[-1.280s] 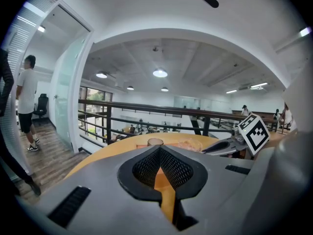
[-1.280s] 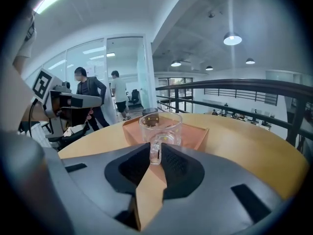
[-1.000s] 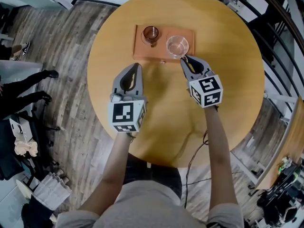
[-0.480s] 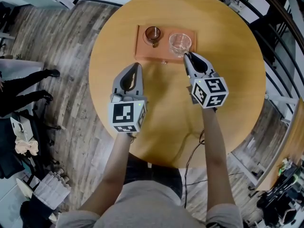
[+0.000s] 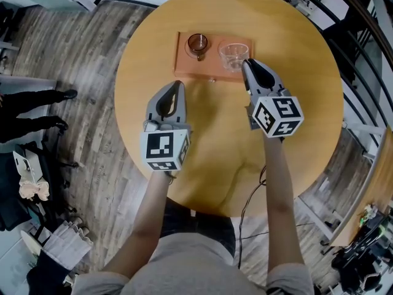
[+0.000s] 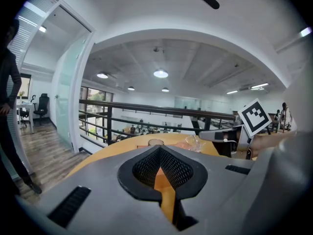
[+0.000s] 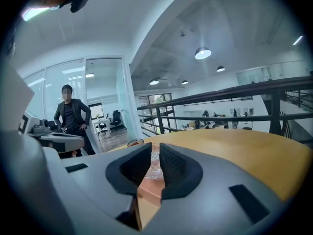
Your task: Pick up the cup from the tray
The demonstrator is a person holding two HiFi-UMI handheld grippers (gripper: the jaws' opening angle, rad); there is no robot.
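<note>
An orange tray point(image 5: 212, 71) lies at the far side of the round wooden table point(image 5: 295, 91). On it stand a brown cup point(image 5: 197, 43) at the left and a clear plastic cup point(image 5: 233, 54) at the right. My right gripper point(image 5: 247, 62) has its tips at the clear cup's near right rim. In the right gripper view its jaws point(image 7: 155, 145) stand a narrow gap apart, and the clear cup point(image 7: 154, 164) shows in that gap, with the brown cup point(image 7: 135, 141) to the left. My left gripper point(image 5: 178, 83) hovers shut and empty over the table, short of the tray.
The table edge curves close behind the tray. A dark railing point(image 5: 362, 35) runs along the right. A cable point(image 5: 252, 201) hangs off the near edge. A person point(image 7: 73, 116) stands by a desk beyond the table, and shoes point(image 5: 61, 94) show on the floor at the left.
My right gripper has moved forward and to the right, from the table in front of the tray up to the clear cup's rim. The left gripper has stayed put.
</note>
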